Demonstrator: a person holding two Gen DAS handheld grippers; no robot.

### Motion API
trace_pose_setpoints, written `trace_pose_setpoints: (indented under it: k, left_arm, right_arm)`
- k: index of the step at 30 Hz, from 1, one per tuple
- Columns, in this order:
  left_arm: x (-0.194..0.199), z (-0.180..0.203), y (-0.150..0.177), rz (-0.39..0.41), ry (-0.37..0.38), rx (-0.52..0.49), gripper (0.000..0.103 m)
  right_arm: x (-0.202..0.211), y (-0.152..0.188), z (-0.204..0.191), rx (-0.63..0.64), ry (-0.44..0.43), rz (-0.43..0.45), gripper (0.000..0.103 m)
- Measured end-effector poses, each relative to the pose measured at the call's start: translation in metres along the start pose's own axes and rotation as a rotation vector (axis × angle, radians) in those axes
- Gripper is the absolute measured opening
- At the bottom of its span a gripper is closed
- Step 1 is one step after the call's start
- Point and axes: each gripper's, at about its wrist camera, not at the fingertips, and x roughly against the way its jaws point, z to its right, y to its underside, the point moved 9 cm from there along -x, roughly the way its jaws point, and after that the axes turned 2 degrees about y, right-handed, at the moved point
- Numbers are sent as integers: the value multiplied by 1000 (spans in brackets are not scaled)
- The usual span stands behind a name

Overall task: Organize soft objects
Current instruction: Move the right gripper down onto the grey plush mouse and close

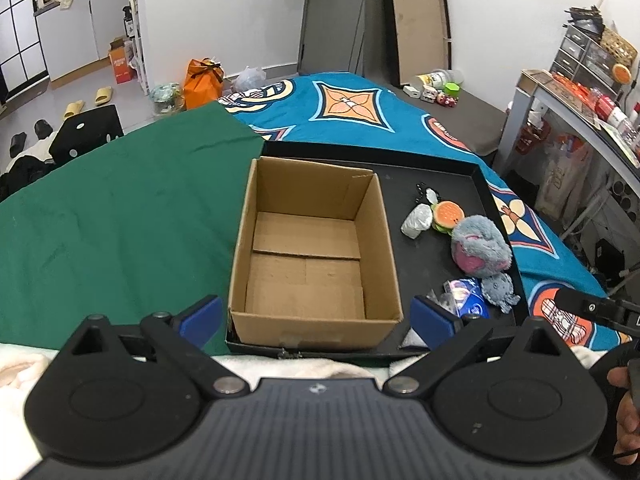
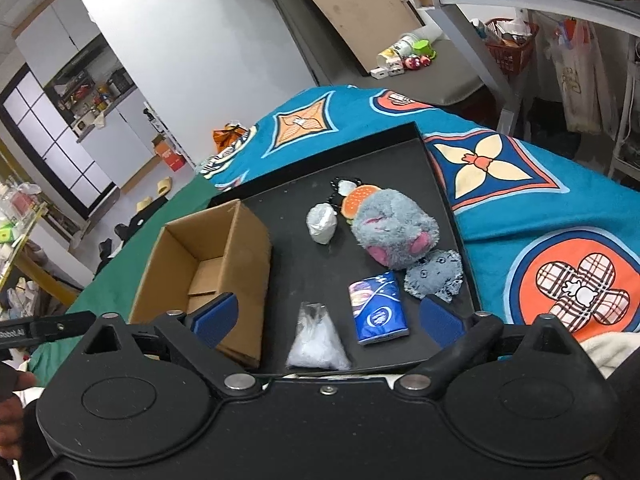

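A black tray (image 1: 496,200) is seen lying on a bed covered with a green cloth (image 1: 120,208) and a blue patterned blanket (image 1: 360,112). An open cardboard box (image 1: 312,248) is set against the tray's left edge, and nothing is seen inside it. The soft objects are gathered along the tray's right side. A large grey plush (image 2: 394,232) with pink patches is placed near the right edge, and a burger-shaped toy (image 2: 358,196) is pressed against its far side. A small white bundle (image 2: 322,222) is found just left of the burger toy, apart from the box. A small grey knitted plush (image 2: 434,274) is seen touching the near side of the large one, close to the right edge. A blue tissue pack (image 2: 378,308) lies just left of it, toward the near edge, and a clear bag with white filling (image 2: 318,340) rests at the near edge between the pack and the box.

The left tool (image 1: 316,316) is held wide apart at the near end of the box, with one blue pad (image 1: 200,316) on either side of its near wall and nothing gripped. The right tool (image 2: 330,320) is likewise spread wide above the tray's near edge, framing the clear bag and the tissue pack without touching them.
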Motion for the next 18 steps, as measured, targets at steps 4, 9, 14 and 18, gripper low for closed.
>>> trace_pose_setpoints:
  k: [4, 9, 14, 18]
  left_arm:
    - [-9, -7, -5, -3, -24, 7, 97]
    - [-23, -16, -7, -21, -41, 26, 89]
    - [-37, -26, -6, -36, -73, 55, 80]
    - [-49, -38, -3, -55, -101, 81, 74]
  right_arm:
    - [-12, -3, 11, -13, 22, -6, 92]
    - [-28, -5, 23, -29, 39, -18, 87]
    - [-47, -12, 33, -43, 50, -13, 86]
    - [-65, -18, 39, -40, 61, -16, 86]
